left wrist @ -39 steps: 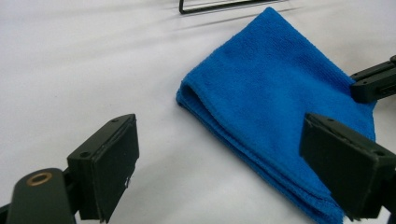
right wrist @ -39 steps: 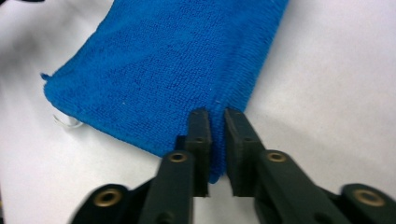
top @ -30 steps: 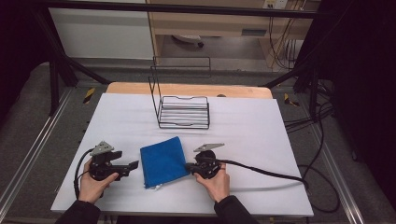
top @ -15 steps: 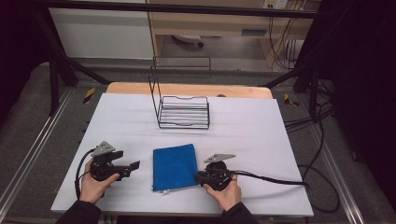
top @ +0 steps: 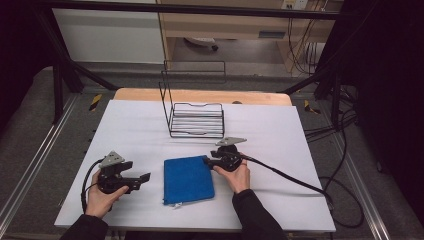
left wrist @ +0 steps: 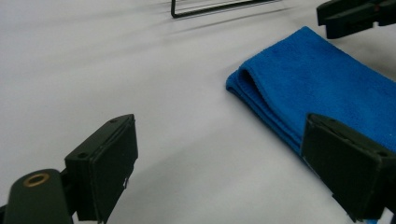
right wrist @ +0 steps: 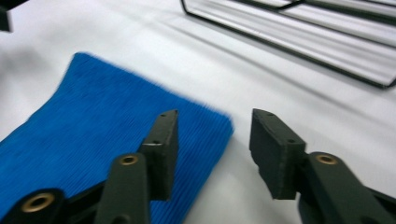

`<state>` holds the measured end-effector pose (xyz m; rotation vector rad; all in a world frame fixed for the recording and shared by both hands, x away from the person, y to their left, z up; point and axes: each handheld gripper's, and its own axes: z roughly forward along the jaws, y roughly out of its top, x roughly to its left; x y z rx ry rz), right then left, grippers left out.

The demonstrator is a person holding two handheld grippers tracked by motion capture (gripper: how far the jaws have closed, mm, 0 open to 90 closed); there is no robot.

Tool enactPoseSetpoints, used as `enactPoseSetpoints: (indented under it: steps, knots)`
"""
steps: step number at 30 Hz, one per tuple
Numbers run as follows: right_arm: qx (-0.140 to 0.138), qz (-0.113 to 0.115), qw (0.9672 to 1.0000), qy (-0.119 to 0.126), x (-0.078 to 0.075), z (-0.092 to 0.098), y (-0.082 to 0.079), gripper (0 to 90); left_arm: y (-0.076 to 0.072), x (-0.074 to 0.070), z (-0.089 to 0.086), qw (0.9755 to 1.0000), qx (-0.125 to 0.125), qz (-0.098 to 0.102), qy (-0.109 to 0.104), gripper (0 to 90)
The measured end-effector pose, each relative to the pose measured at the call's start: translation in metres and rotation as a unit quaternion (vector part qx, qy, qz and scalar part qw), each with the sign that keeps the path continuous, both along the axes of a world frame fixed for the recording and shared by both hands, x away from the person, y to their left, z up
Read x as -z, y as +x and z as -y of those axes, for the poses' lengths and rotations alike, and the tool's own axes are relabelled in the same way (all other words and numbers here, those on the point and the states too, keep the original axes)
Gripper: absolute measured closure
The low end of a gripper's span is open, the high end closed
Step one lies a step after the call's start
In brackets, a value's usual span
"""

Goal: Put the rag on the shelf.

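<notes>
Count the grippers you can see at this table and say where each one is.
2. The left gripper sits left of the blue cloth, jaws open. The right gripper is at the cloth's far right corner, jaws apart, holding nothing.

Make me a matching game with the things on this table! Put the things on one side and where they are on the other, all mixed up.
Things:
1. blue cloth
2. wire rack
3. left tool
4. right tool

Places:
A. at the cloth's far right corner
B. folded flat between the two tools
C. left of the cloth, apart from it
D. farther back on the table, past the cloth

Pairs: 1-B, 2-D, 3-C, 4-A
</notes>
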<state>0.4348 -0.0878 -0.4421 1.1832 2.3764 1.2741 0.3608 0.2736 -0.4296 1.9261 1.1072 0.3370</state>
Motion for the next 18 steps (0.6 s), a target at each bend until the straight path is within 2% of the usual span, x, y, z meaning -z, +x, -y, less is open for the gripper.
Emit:
enactPoseSetpoints:
  steps: [2,3,5,8,12,18]
  knots:
    - [-0.003,-0.013,0.9999,-0.008,0.004,-0.005,0.012,61.9,0.0,0.0,0.0,1.0,-0.001,0.001,-0.001,11.2]
    - [-0.003,-0.013,0.9999,-0.008,0.004,-0.005,0.012,61.9,0.0,0.0,0.0,1.0,-0.001,0.002,-0.001,11.2]
    - [-0.006,-0.028,0.9995,-0.015,0.008,-0.007,0.016,65.8,0.0,0.0,0.0,1.0,-0.001,0.002,-0.001,11.1]
    - [-0.01,-0.043,0.999,-0.01,0.012,-0.009,0.016,81.0,0.0,0.0,0.0,1.0,0.0,0.002,0.001,11.1]
    - [-0.011,-0.043,0.9988,-0.018,0.008,-0.006,0.015,86.6,0.0,0.001,0.001,1.0,-0.001,0.003,0.004,11.1]
    - [-0.006,-0.03,0.9988,-0.039,-0.004,-0.001,0.006,87.7,0.004,-0.004,0.005,1.0,-0.004,0.006,-0.003,11.5]
